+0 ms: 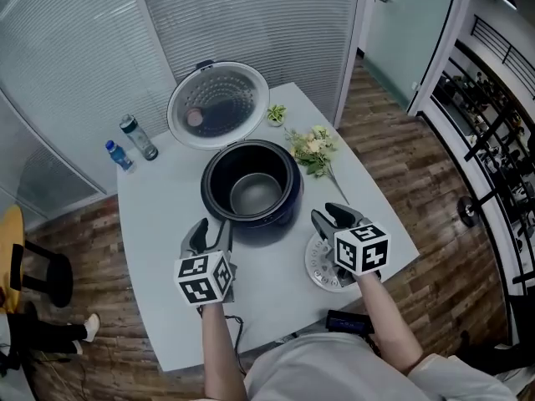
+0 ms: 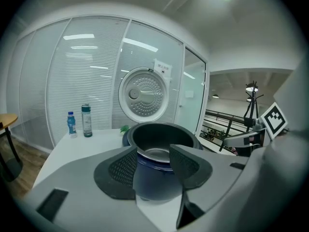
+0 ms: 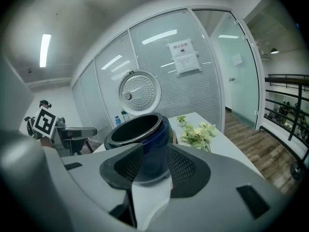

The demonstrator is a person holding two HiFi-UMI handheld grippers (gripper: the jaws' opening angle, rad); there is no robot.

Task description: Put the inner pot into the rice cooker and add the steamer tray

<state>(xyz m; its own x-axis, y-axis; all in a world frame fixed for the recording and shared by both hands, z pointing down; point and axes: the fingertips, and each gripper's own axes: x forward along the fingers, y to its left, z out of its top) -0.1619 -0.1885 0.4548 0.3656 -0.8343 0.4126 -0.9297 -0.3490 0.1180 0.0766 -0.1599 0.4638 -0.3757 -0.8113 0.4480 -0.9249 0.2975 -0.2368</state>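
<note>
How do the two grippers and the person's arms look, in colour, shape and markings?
The left gripper and right gripper have grey bodies, black jaws with dotted pads, and each a white cube with black square markers. Bare forearms; light top.

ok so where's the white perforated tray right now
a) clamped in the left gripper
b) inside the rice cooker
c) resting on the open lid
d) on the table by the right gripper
d: the head view shows the white perforated tray lying flat on the table, partly under the right gripper, whose jaws stand apart on nothing. The rice cooker holds only its inner pot.
</note>
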